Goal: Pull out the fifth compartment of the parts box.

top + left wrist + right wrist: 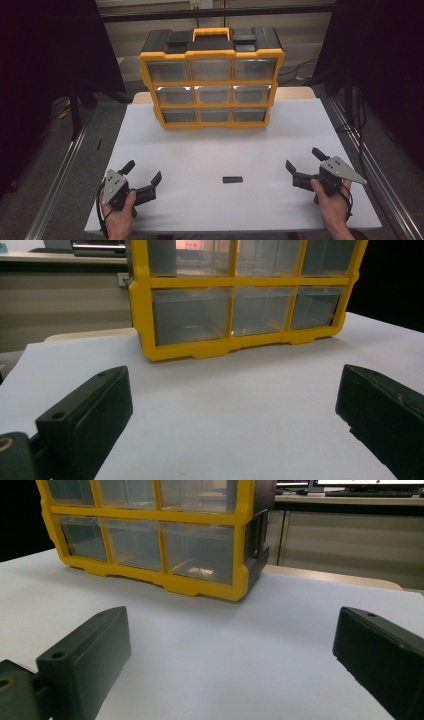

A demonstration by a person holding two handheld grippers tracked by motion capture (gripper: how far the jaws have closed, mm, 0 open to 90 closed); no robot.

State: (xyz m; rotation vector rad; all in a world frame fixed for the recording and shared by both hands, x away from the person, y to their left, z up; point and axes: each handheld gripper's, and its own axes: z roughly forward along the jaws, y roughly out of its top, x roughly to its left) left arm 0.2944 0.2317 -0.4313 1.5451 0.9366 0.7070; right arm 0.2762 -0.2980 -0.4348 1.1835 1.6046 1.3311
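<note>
My jaws stand wide apart on both sides, nothing between them: the left gripper (142, 176) low at the lower left of the high view, the right gripper (304, 162) at the lower right, each held in a hand just above the white counter (210, 145). In the two gripper views the black jaws frame only bare counter.

Between the two, slightly right of centre in the lower part of the high view, lies a small black bar (232, 179), flat on the counter. Its long axis runs left to right across the frame, roughly along the line that joins my two grippers. It sits to the right of my left jaws and to the left of my right jaws; the right gripper looks a little nearer, and its jaws already point inward toward the bar. A grasp across the short side would, I judge, call for turning the jaws to straddle it.

The bar is dark, slim and rectangular, too small to read further.

Beyond it, in the upper middle of the frame, stands a yellow-and-black drawer cabinet (212, 79) with nine clear drawers, all shut, well apart from the bar.
</note>
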